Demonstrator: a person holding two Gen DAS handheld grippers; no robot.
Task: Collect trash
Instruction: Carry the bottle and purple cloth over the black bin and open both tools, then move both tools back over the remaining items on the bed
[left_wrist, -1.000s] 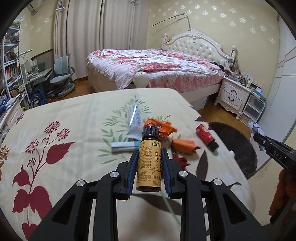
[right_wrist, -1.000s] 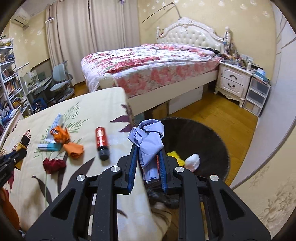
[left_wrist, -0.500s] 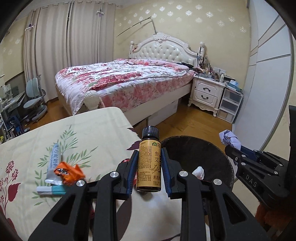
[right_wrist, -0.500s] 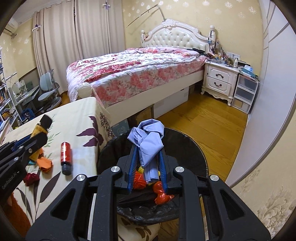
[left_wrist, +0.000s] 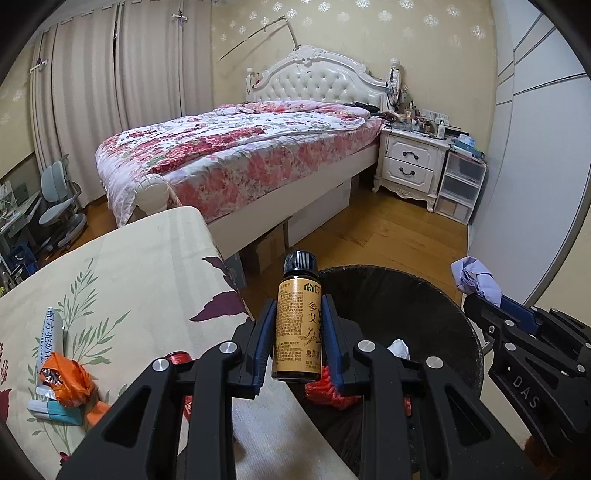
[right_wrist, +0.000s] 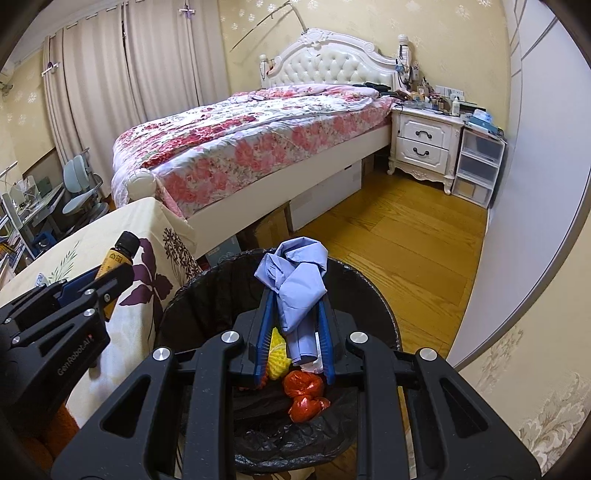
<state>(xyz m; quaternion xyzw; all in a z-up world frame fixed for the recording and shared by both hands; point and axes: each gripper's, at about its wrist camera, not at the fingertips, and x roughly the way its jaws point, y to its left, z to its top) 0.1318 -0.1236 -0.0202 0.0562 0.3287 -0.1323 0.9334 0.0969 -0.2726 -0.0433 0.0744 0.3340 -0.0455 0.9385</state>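
Left hand-held gripper (left_wrist: 297, 334) is clamped on an upright amber medicine bottle (left_wrist: 298, 321), at the desk (left_wrist: 147, 266) edge beside the trash bin (right_wrist: 369, 291). Right hand-held gripper (right_wrist: 295, 332) pinches crumpled blue cloth (right_wrist: 295, 284) directly over the bin, evidently positioned for dropping.

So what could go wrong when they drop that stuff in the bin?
The bottle in the left gripper hangs near the trash bin rim, beside the table edge; let go now, it might miss. The floppy blue cloth in the right gripper could snag on a finger.
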